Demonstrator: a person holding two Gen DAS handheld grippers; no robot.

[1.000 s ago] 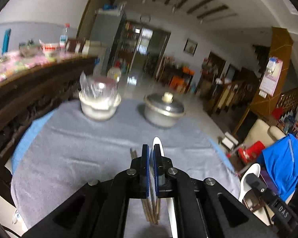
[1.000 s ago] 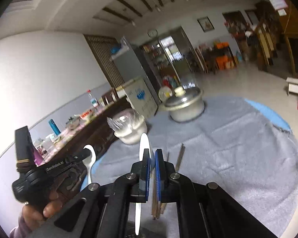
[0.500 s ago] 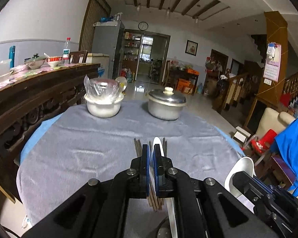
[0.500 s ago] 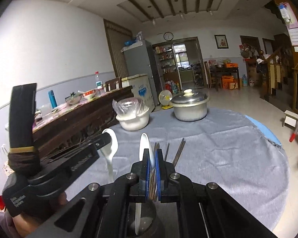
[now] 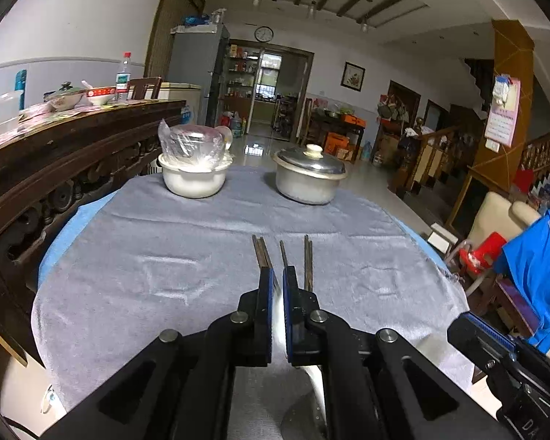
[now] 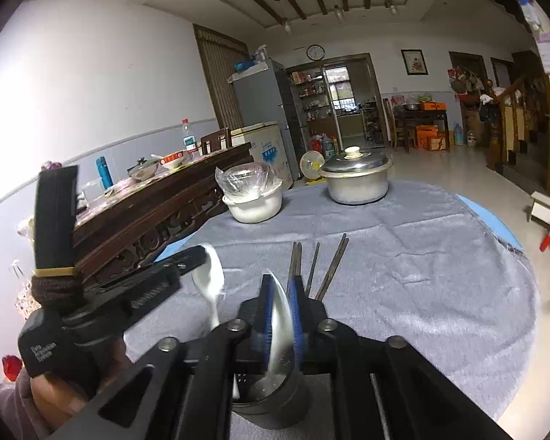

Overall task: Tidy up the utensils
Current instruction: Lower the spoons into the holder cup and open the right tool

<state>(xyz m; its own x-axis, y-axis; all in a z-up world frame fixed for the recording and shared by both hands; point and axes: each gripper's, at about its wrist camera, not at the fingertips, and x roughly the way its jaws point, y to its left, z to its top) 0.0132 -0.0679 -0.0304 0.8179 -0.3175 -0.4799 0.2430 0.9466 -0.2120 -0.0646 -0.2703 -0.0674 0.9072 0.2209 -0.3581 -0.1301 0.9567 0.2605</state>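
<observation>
At the near edge of the cloth-covered table (image 6: 421, 275), a dark round holder (image 6: 271, 392) stands directly under the right claw (image 6: 279, 286), at its six o'clock. The right claw's jaws have just been opening, and the right-hand spoon (image 6: 280, 315) leans loose between the blue pads, its handle pointing down into the holder. The left claw (image 5: 278, 275), at about nine o'clock from the right one, is clamped together on the left-hand spoon (image 5: 278, 315), which it pinches by the handle with the bowl uppermost.

Both spoons look like glazed white ceramic, so I'd judge them light, stiff, slick and liable to chip. The handle just below the bowl seems the safest hold, since the bowl's flare would stop a slide. They would be better lowered into the holder than dropped from height.

The chopsticks (image 6: 313, 271) lie flat on the cloth at twelve to one o'clock beyond the right claw, two pairs and one single. They are thin, rigid and very light, and inclined to roll or fan apart. I'd take them near mid-length, squarely across, a pair together.
</observation>
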